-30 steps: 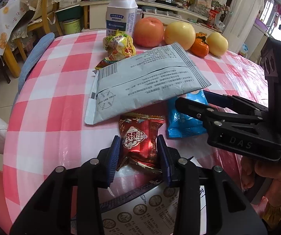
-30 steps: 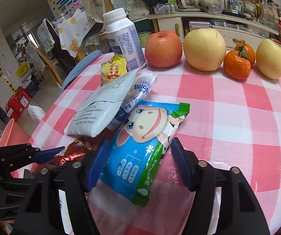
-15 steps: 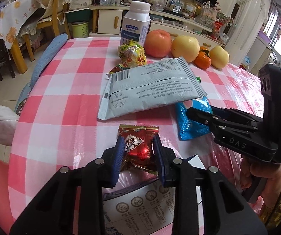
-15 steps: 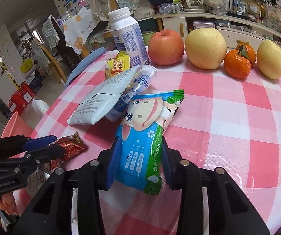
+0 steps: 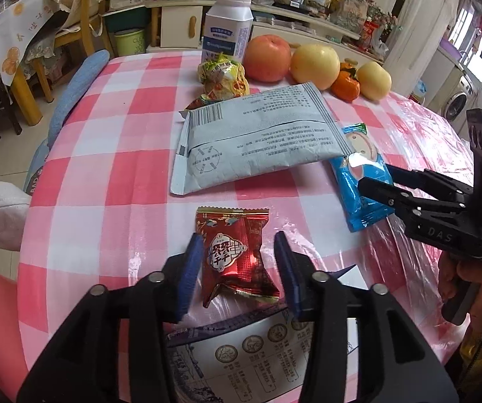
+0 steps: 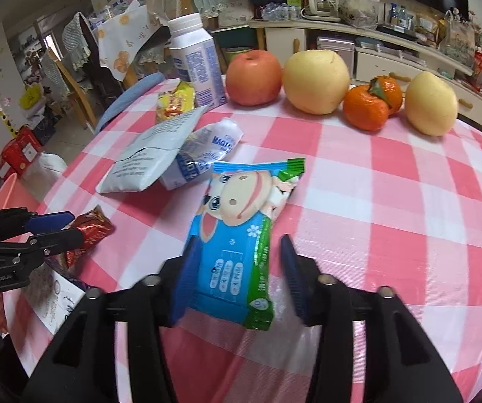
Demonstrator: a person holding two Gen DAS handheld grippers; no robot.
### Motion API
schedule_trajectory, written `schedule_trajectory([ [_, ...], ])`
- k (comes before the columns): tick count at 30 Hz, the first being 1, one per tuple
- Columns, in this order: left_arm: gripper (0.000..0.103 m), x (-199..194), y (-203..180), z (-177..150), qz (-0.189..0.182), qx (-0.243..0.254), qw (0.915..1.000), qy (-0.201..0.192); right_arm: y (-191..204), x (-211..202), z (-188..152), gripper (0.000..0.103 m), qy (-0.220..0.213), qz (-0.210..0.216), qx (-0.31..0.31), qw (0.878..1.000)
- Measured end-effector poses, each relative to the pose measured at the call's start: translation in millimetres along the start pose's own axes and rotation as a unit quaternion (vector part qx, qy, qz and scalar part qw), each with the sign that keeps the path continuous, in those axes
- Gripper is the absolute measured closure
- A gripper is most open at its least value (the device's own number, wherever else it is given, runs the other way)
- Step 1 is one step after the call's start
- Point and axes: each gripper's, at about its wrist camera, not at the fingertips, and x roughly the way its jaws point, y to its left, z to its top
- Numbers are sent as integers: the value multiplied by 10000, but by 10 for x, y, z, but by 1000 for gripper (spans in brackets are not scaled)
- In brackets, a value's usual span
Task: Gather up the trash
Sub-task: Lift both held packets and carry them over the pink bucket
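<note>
Low in the left wrist view, the left gripper [image 5: 237, 268] straddles a crinkled red foil snack wrapper [image 5: 234, 255] lying on the pink-and-white checked counter [image 5: 113, 154]. Its fingers are apart and opening, with a gap showing on each side of the wrapper, so nothing is clamped. At the bottom centre of the right wrist view, the right gripper [image 6: 237, 275] brackets the lower end of a blue plastic wipes packet printed with a cartoon cow [image 6: 237, 235]. Its fingers are also opening; the left pad looks just against the packet's edge, the right one stands clear.

More litter sits toward the upper middle of the left view: a flat grey printed pouch [image 5: 257, 141] and a crumpled yellow wrapper [image 5: 224, 77], in front of a white milk bottle [image 5: 229, 23] and a row of fruit [image 5: 315, 63].

The risks, as I judge them: both pieces are thin, glossy and lie flat, so closing fingers could skate over the film and push it away instead of pinching it. The clear plastic sheet over the cloth could also get caught and drag neighbouring items.
</note>
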Motion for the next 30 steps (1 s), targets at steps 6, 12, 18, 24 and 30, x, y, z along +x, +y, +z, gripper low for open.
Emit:
schedule_trajectory([
  [6, 49, 159, -21, 32, 133, 147, 9995, 242, 104, 105, 43, 19, -67, -234, -149, 9996],
  [12, 62, 181, -73, 43, 219, 283, 9990, 249, 65, 227, 84, 22, 29, -405, -154, 9991],
  [18, 66, 147, -80, 7, 162, 219, 9995, 175, 143, 209, 61, 53, -12, -465, -404, 9981],
  [24, 66, -10, -20, -40, 42, 15, 9999, -129, 116, 113, -1, 58, -141, -310, -278, 9990],
  [30, 66, -280, 39, -77, -71, -169, 9985, -522, 56, -60, -106, 59, -386, -146, 30, 9991],
])
